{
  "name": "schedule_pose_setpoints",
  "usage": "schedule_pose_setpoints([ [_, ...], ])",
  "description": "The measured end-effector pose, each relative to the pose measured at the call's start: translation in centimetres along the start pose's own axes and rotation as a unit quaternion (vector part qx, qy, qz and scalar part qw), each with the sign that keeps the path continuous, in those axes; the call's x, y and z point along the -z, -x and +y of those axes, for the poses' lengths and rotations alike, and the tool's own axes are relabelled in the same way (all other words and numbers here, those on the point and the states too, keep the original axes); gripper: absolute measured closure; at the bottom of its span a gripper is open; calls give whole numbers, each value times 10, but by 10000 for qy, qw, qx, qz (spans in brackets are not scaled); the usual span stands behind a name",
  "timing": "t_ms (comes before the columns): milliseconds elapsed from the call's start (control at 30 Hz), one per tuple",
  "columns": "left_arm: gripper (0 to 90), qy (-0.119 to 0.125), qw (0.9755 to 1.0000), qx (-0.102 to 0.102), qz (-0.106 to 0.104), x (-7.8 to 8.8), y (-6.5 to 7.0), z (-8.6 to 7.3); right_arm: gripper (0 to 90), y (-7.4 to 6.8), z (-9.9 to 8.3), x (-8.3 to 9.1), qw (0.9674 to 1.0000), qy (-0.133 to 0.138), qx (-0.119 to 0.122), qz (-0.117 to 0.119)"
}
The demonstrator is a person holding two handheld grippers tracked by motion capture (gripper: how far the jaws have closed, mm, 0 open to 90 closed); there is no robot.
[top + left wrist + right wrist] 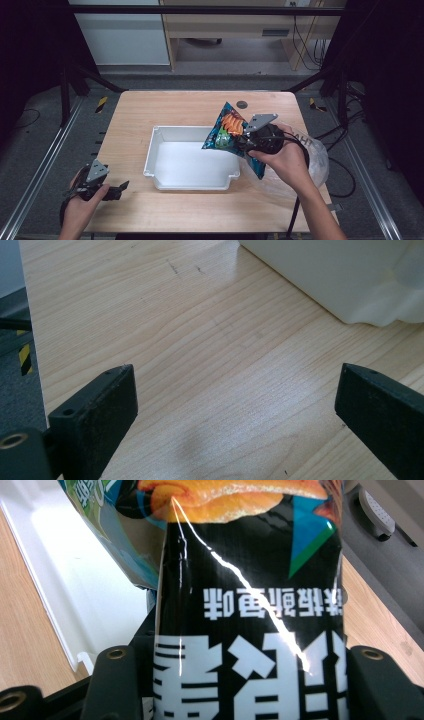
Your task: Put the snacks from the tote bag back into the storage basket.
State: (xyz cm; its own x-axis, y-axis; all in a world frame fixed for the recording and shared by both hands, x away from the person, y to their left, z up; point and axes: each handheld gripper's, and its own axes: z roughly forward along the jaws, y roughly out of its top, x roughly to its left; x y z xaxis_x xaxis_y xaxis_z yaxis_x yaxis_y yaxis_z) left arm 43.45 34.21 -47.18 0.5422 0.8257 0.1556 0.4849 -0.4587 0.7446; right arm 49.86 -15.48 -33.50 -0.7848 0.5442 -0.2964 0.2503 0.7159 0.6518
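A glossy snack bag (pixel 229 134), blue and black with orange food pictured on it, hangs tilted over the right end of a white tray (pixel 165 165). My right gripper (pixel 250 141) is shut on the bag, held above the tray's right rim. In the right gripper view the snack bag (pixel 250 605) sits squeezed between both jaws, its white print upside down. My left gripper (pixel 119 190) rests low at the table's front left, apart from the tray. Its jaws stand open over bare wood, the left gripper (pixel 235 405) holding nothing.
A crumpled clear plastic bag (pixel 312 160) lies at the table's right edge, behind my right hand. A small dark round mark (pixel 242 104) sits near the far edge. The white tray's corner (pixel 360 285) shows ahead of the left jaws. Black frame posts flank the table.
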Motion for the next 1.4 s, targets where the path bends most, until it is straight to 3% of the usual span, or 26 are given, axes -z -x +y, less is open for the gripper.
schedule_pose_setpoints([
  [900, 31, -25, 10000, -8, -5, -1, 0, 0, 423, -11, 16, -15, 9998, 51, 144, 105],
  [1400, 31, -33, 10000, -42, -6, -1, 1, 0, 423, -19, 27, -27, 9993, 237, 195, 199],
])
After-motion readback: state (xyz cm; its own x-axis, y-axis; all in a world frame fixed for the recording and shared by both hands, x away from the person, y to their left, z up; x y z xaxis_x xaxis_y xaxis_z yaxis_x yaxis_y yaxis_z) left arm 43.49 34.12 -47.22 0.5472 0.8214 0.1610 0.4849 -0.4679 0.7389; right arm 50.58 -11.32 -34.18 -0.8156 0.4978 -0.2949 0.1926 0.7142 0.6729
